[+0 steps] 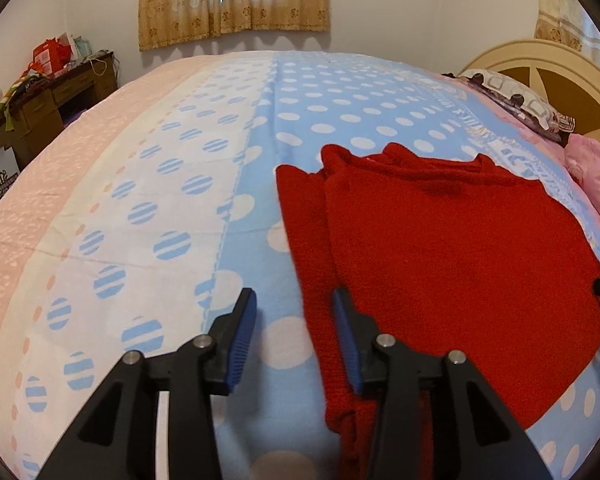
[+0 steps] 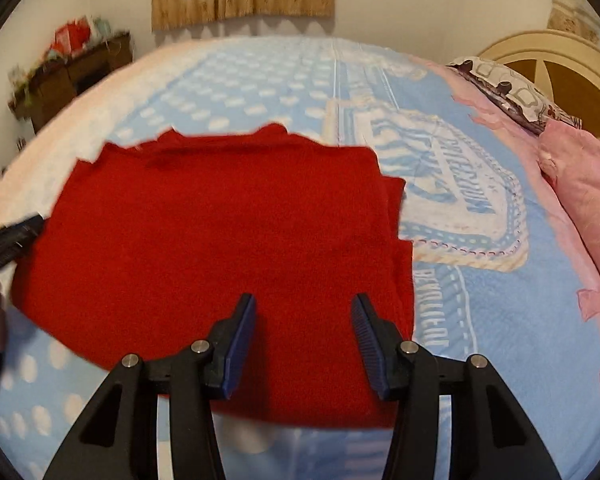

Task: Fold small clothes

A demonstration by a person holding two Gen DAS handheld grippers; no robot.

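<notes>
One red sweater (image 1: 440, 248) lies folded on the dotted bedspread (image 1: 180, 184), left tongs (image 1: 294, 308) released at its edge, gripping nothing. Right view: right tongs (image 2: 304, 312) gape above the sweater; pink pillows (image 2: 580, 184) beyond.

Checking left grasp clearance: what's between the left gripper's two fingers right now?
Left wrist view: only bare blue polka-dot bedspread lies inside the left gripper. The red garment has its near-left edge beside the right-hand finger, outside the gap.
</notes>
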